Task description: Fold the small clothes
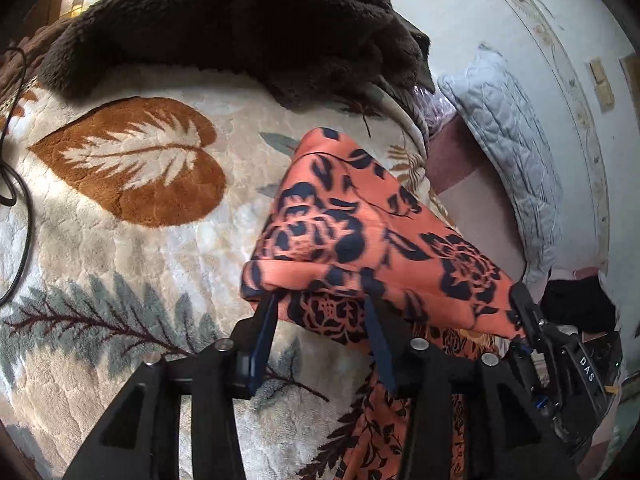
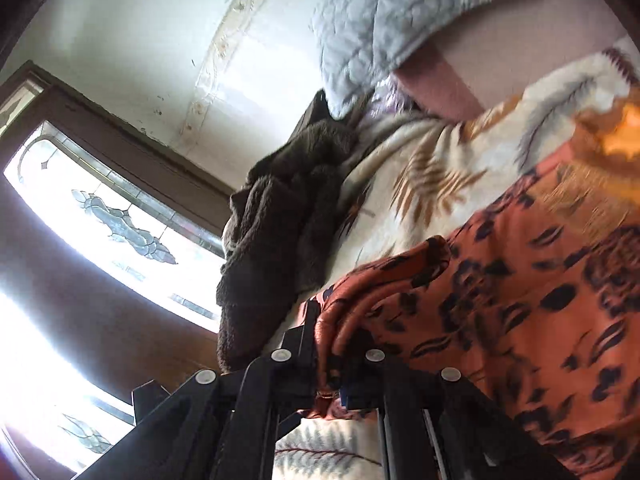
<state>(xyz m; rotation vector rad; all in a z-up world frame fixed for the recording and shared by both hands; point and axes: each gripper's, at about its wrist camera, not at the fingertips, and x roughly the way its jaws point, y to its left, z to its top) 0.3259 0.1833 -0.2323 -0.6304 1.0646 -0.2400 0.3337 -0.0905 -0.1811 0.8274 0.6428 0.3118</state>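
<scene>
One hand-held gripper clamping orange garment

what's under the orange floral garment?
The orange floral garment lies partly on a cream leaf-print blanket, which shows on its left and far sides. Whatever sits directly beneath the folded cloth is covered. A dark brown fleece lies farther back, apart.

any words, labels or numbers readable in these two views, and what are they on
"DAS": white letters, one above the other, on the black body of the right gripper, at the right edge of the left wrist view.

Nothing else is readable: the orange floral garment, leaf-pattern blanket and brown fleece carry only patterns, and the right wrist view shows no lettering.
</scene>
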